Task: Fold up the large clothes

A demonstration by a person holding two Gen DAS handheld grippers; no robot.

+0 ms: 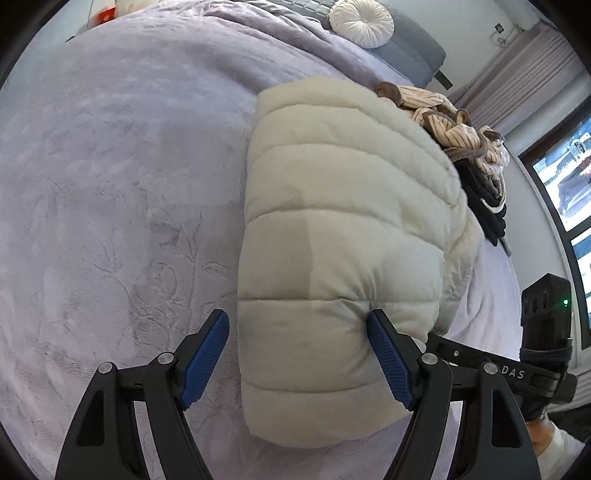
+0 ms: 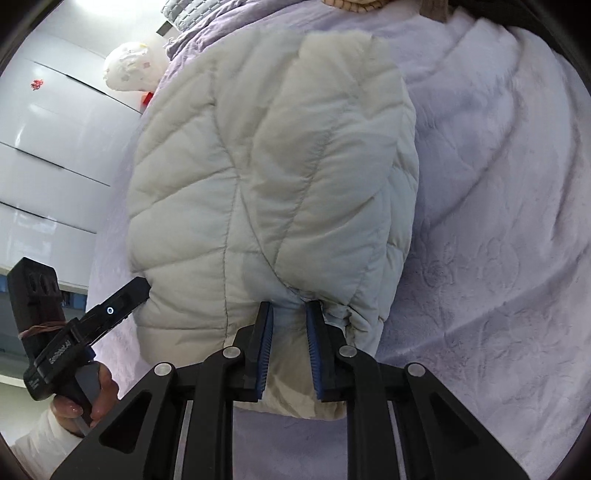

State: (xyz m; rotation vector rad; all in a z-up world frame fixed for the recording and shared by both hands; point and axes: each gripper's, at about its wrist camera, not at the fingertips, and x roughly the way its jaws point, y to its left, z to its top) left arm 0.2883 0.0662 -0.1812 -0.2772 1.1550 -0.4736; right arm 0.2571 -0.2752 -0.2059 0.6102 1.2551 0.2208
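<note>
A cream quilted puffer jacket (image 1: 340,221) lies folded into a thick bundle on a lilac plush bedspread (image 1: 110,184). My left gripper (image 1: 299,317) is open, its blue pads (image 1: 207,358) wide apart around the bundle's near end; the right pad presses into the fabric. In the right wrist view the jacket (image 2: 273,177) fills the middle and my right gripper (image 2: 290,310) is shut on a fold of its near edge. The left gripper's body (image 2: 92,325) shows at the jacket's left side. The right gripper's body (image 1: 517,365) shows at lower right in the left wrist view.
A pile of striped beige and dark clothes (image 1: 469,147) lies just behind the jacket. A round white cushion (image 1: 362,22) and grey pillow (image 1: 410,55) sit at the bed's head. White wardrobe doors (image 2: 48,147) stand past the bed's edge. A window (image 1: 565,177) is at right.
</note>
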